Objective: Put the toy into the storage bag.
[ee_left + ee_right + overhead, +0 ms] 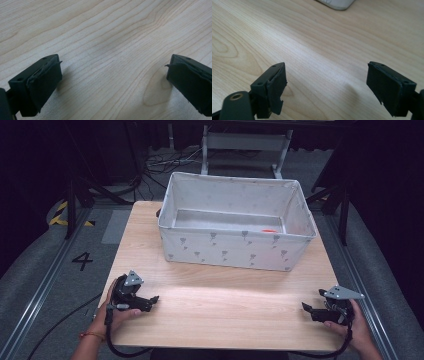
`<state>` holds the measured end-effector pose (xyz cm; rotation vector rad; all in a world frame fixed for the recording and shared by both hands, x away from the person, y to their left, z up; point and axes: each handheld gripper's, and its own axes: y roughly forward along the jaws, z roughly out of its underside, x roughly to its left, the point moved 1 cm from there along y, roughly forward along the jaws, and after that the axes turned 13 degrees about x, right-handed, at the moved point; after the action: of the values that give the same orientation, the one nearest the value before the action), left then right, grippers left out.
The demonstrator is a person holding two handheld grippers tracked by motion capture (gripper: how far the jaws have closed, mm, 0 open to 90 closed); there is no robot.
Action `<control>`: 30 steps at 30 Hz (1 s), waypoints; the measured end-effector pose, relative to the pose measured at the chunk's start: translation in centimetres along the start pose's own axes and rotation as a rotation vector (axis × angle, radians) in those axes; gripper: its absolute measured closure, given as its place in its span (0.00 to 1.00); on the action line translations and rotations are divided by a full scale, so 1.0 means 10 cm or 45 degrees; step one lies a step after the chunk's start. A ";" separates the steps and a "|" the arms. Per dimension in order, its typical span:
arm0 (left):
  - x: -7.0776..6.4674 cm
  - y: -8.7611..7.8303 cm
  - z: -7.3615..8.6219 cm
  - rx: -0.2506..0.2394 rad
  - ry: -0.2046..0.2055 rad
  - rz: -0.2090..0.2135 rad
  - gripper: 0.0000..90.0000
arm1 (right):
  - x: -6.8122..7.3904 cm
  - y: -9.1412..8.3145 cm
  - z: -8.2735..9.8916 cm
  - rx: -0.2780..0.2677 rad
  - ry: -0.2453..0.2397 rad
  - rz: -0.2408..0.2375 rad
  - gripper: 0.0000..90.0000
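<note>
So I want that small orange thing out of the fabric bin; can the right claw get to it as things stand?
Probably yes: the open right claw has bare wooden table ahead, and the open-topped grey fabric bin leaves the small orange thing reachable from above.

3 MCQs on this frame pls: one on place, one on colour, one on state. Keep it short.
1. Where does the fabric bin stand?
A. At the far middle of the table
B. At the near left corner
C. On the floor

2. What colour is the small thing on the bin's floor?
A. Blue
B. Orange-red
C. Green

3. How do the jaws of the right gripper stand?
A. Shut on a cloth
B. Shut on nothing
C. Wide apart, nothing between them

Answers:
1 A: the high view shows the bin on the wooden table, on the far side from both hands.
2 B: an orange-red streak lies by the bin's right inner wall.
3 C: the right gripper view shows bare wood between the two pads; the left gripper stands open likewise.
</note>
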<state>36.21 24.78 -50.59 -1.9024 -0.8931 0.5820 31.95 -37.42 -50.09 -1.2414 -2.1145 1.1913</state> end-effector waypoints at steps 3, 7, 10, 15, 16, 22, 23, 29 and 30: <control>0.00 0.00 0.00 0.000 0.004 -0.002 0.00 | -0.02 0.06 0.04 -0.005 0.059 -0.025 0.19; 0.01 0.00 -0.01 -0.003 0.013 -0.010 0.00 | -0.05 0.07 0.06 -0.008 0.098 -0.048 0.19; 0.01 0.00 -0.01 0.000 0.010 -0.013 0.00 | -0.06 0.08 0.05 -0.001 0.108 -0.060 0.18; 0.00 0.00 -0.01 -0.001 -0.001 -0.021 0.00 | -0.06 0.08 0.05 -0.001 0.110 -0.058 0.17; 0.00 0.00 -0.01 -0.001 -0.004 -0.024 0.00 | -0.06 0.08 0.05 0.000 0.111 -0.057 0.17; 0.00 0.00 -0.01 0.002 0.001 -0.018 0.00 | -0.05 0.08 0.05 0.003 0.123 -0.050 0.16; 0.00 0.00 -0.01 0.002 0.001 -0.018 0.00 | -0.05 0.08 0.05 0.003 0.123 -0.050 0.16; 0.00 0.01 -0.02 0.000 -0.004 -0.020 0.00 | -0.06 0.09 0.05 0.006 0.130 -0.044 0.14; 0.00 0.01 -0.02 -0.001 -0.006 -0.020 0.00 | -0.06 0.09 0.05 0.007 0.132 -0.043 0.14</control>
<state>36.37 24.67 -50.57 -1.8938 -0.9103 0.5774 32.34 -37.91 -51.04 -1.2329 -2.0480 1.0938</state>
